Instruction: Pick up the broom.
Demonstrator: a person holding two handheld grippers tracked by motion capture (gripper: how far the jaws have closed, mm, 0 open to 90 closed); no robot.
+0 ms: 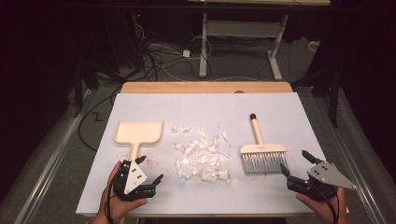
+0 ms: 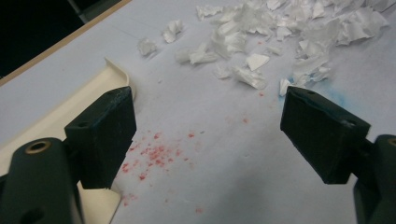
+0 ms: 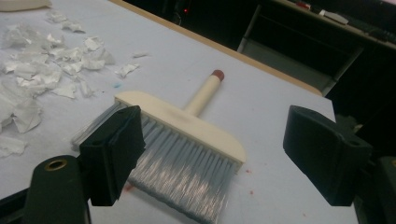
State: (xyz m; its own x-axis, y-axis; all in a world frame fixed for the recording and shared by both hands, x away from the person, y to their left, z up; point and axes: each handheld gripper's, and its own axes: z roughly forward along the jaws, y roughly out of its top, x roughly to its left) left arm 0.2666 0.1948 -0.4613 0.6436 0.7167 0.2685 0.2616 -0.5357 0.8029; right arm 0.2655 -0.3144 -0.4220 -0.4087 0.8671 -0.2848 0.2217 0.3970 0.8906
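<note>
A: Nearest the table edge, the left gripper point(image 1: 148, 176) hangs with its jaws spread wide and nothing between them, just beside the handle of the cream dustpan point(image 1: 138, 133). In the left gripper view that dustpan point(image 2: 100, 86) runs along by the left jaw, with red specks point(image 2: 154, 154) on the sheet between the jaws.

B: And on the other side the right gripper point(image 1: 295, 164) is just as wide apart and empty-handed — it sits just short of the brush point(image 1: 263, 151), bristles point(image 3: 187, 168) pointing back at it, handle point(image 3: 204, 92) pointing away.

A: So I'd call this the very start: reaching for the tools, nothing picked up yet. The next move looks like closing on each handle — though the brush handle lies on the far side of the head, so the right gripper has to go over or around the bristles.

B: Between the two tools lies the pile of torn paper scraps point(image 1: 201, 156), spread loose on the white sheet point(image 1: 280, 196). A careless pass of either gripper could scatter them.

A: Farther off, the wooden table edge point(image 1: 205, 87), then cables on the floor point(image 1: 163, 53) and a white desk frame point(image 1: 204, 42) in the dark.
</note>
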